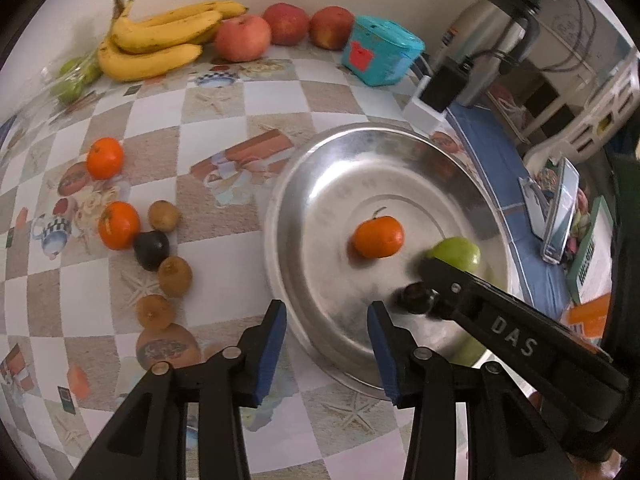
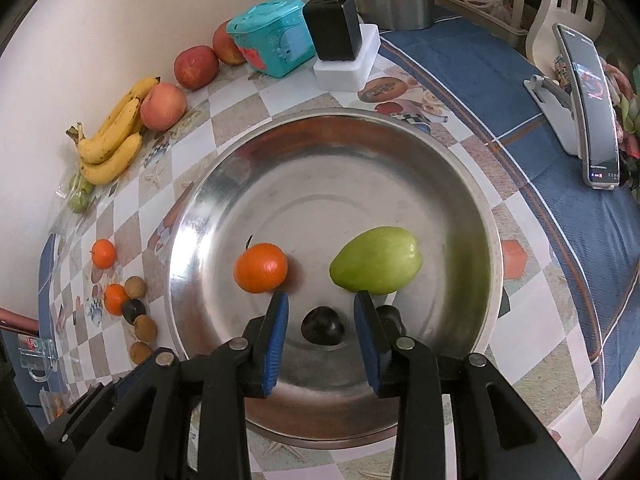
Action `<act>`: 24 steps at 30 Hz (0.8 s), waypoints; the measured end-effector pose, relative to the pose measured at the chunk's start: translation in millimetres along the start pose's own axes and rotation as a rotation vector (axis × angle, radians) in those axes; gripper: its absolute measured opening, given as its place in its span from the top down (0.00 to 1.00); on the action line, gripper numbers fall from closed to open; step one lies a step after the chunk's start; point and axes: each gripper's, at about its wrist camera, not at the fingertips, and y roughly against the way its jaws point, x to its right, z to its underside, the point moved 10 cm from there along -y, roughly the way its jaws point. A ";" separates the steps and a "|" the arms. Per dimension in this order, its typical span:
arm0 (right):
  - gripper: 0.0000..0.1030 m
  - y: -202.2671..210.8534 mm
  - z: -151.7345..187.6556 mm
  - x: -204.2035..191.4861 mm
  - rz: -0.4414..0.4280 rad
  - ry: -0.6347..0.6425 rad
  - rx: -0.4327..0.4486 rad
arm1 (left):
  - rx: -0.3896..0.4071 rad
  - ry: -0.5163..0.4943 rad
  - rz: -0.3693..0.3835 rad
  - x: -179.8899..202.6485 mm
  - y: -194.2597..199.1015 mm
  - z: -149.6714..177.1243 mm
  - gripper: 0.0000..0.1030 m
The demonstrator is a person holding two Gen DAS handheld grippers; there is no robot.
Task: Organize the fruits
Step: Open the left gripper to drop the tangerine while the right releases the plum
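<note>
Fruits lie partly in the steel bowl: a tangerine, a green guava and a dark avocado. The right claw stands open astride the avocado, pads clear of it. The left claw hangs open and empty over the bowl's near-left rim; loose fruit on the counter lies to its left, nearer that hand.

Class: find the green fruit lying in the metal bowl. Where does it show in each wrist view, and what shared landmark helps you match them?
Left wrist: green fruit right of centre, partly behind the right gripper.
Right wrist: green fruit right of centre, unobstructed.
Landmark: the orange beside it in the bowl.
</note>
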 end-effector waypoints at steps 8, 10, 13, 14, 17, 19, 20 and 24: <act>0.66 -1.4 1.6 -1.7 0.006 0.010 -0.003 | 0.004 0.117 -0.026 -30.4 3.3 -4.8 0.55; 0.66 -1.7 2.4 -4.2 0.005 0.019 -0.005 | 0.012 0.142 -0.038 -37.5 6.5 -6.7 0.55; 0.66 -2.5 4.4 -7.9 0.007 0.036 -0.007 | 0.021 0.185 -0.056 -49.9 10.5 -8.6 0.55; 0.66 -2.9 5.1 -9.8 0.007 0.045 -0.008 | 0.023 0.203 -0.068 -55.8 11.4 -8.9 0.55; 0.66 -4.3 8.1 -17.4 0.003 0.074 -0.014 | 0.029 0.244 -0.094 -70.7 13.9 -9.2 0.55; 0.66 -3.9 9.7 -22.9 0.000 0.094 -0.013 | 0.034 0.284 -0.103 -82.5 16.3 -9.9 0.55; 0.66 -3.3 10.3 -26.0 -0.002 0.104 -0.011 | 0.036 0.295 -0.105 -85.4 17.4 -9.9 0.55; 0.66 -0.8 11.8 -37.2 -0.016 0.141 -0.002 | 0.054 0.345 -0.119 -101.5 24.4 -11.1 0.55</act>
